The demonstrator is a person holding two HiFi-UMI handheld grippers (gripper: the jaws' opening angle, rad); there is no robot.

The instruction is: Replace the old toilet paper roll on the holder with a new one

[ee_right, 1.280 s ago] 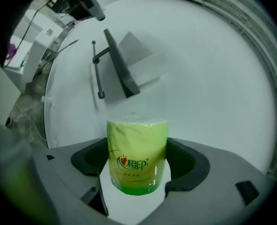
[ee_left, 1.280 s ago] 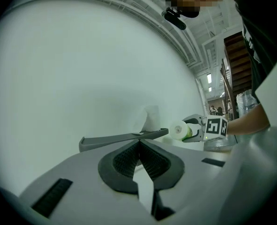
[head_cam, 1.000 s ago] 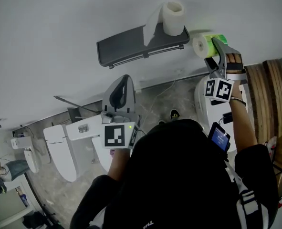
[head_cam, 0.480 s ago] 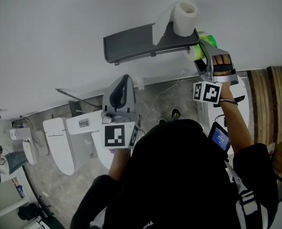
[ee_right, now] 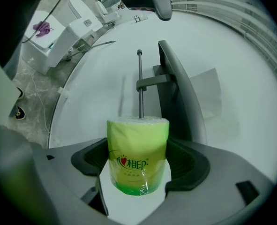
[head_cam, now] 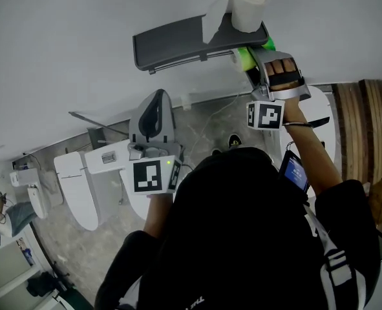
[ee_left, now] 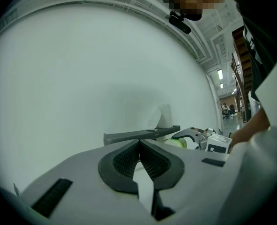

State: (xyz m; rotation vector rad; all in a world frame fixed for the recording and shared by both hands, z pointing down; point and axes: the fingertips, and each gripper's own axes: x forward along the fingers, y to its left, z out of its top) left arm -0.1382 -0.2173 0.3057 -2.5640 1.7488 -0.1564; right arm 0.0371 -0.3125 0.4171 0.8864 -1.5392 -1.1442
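New toilet paper roll (ee_right: 138, 144) — green-wrapped — is clamped between the jaws of the right hand-held gripper (ee_right: 139, 165). The holder's rod (ee_right: 140, 83) is seen at 12 o'clock from it. The old white roll (head_cam: 249, 8) is stood upright on the holder (head_cam: 178, 44) — at its 3 o'clock end. The left hand-held gripper (ee_left: 139, 161) is held closed on nothing.

2 jaws of right gripper (ee_right: 137, 167) clamping green-wrapped roll (ee_right: 138, 146); metal rod (ee_right: 140, 83) of holder showing just beyond roll's far end; grey cover (ee_right: 176, 90) standing right of rod.
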